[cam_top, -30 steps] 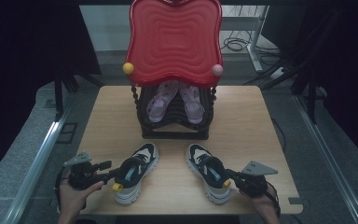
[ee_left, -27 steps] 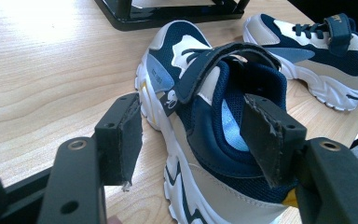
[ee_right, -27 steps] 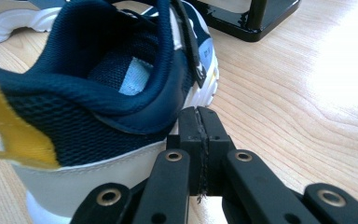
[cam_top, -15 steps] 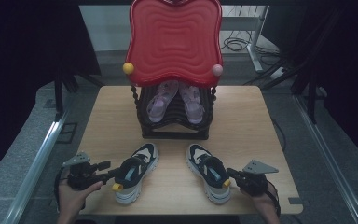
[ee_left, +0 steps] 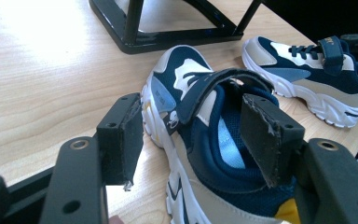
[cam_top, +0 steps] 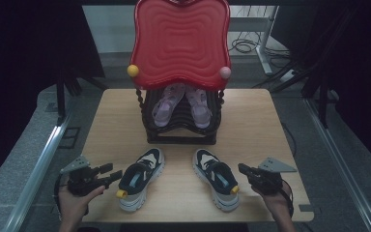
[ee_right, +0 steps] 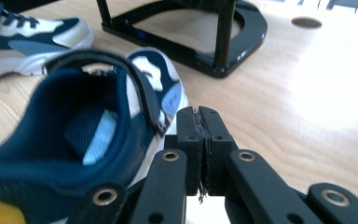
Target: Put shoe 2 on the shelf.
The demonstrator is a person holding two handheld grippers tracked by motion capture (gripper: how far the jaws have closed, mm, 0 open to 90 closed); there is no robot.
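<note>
High view: left gripper (cam_top: 107, 176) just left of left shoe (cam_top: 141, 178); right shoe (cam_top: 217, 178); right gripper (cam_top: 244, 170) beside it.
Left gripper view: jaws wide apart, straddling the shoe's heel.
Right gripper view: jaws just started parting, pads look pressed together, nothing between.

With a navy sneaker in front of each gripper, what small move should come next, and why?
Probably ease the left gripper forward over the left sneaker's heel collar and close. Its jaws stand open around the collar, not yet pressing. The right gripper is shut beside the right sneaker, holding nothing, so it must open first.
</note>
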